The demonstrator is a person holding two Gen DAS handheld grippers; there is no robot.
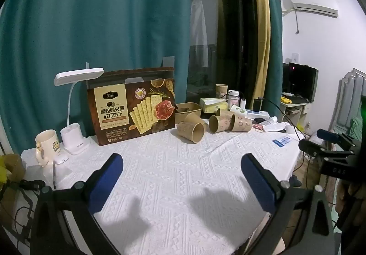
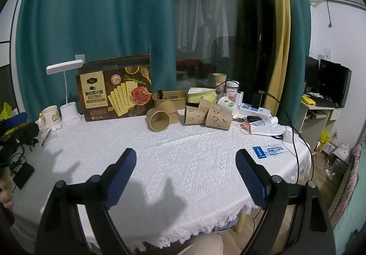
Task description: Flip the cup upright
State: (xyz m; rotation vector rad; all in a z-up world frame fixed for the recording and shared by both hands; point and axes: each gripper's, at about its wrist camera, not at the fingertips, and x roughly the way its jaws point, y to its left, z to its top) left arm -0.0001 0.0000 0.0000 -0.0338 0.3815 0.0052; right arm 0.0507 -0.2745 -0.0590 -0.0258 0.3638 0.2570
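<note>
The left claw [image 1: 181, 170] is wide open, and nothing is between its two blue pads. It hangs over the white cloth on the table [image 1: 173, 186] and tips down a little. The right claw [image 2: 185, 163] is wide open too, with nothing in it. It also hangs over the cloth.

The paper cups are far ahead of both claws, near the back of the table. They are well apart from the claws. Straight ahead of the left claw, one brown cup [image 1: 191, 132] lies on its side, and its open mouth faces toward the claw. Another brown cup lies just behind it, touching it. A bit to the right of that are more cups with little pictures [image 1: 220, 122] on them, lying down in a bunch. In the right wrist view the same brown cup sits ahead and a bit to the left of the right claw, and the picture cups are straight ahead of it.

Behind the cups there is a brown paper bowl [image 1: 188, 109]. Far ahead and to the left of the left claw stands a big cracker box [image 1: 131, 106]. Further left are a white lamp [image 1: 74, 115] and a mug [image 1: 47, 145]. Ahead and to the right of the right claw, a small blue and white card [image 2: 271, 151] lies flat on the cloth.
</note>
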